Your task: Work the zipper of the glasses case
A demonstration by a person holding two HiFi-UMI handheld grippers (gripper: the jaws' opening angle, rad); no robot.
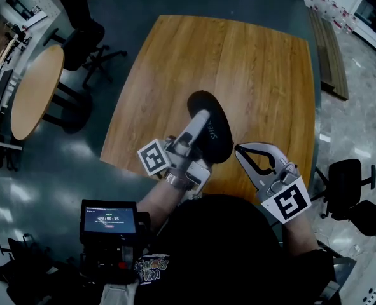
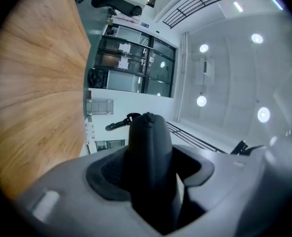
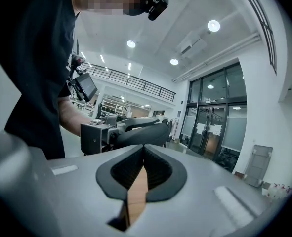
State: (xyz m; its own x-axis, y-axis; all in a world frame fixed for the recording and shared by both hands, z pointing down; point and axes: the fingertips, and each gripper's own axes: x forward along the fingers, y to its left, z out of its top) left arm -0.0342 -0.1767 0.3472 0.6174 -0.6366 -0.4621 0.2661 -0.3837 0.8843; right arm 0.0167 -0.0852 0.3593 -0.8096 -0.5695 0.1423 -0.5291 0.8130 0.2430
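We hold the glasses case (image 1: pixel 217 140) in our left gripper (image 1: pixel 200 121), whose jaws stand wide and press on the case's two sides, one grey finger lying along its top. The case is lifted clear of the wooden tabletop (image 1: pixel 251 62), near our body, and in the left gripper view it stands up between the pads as a dark rounded shape against the ceiling. Our right gripper (image 1: pixel 242 150) hangs just beside it, to the right, with its jaws pressed together and nothing between them; through the slit below its pads we see only wood. We judge this to be the set-up step: the case is secured, but the zipper is not yet engaged. We cannot make out the zipper pull in any view. The next move calls for turning the case so the zipper seam faces the right gripper, parting those jaws, and bringing them onto the small pull, while the left grip holds firm against the tug
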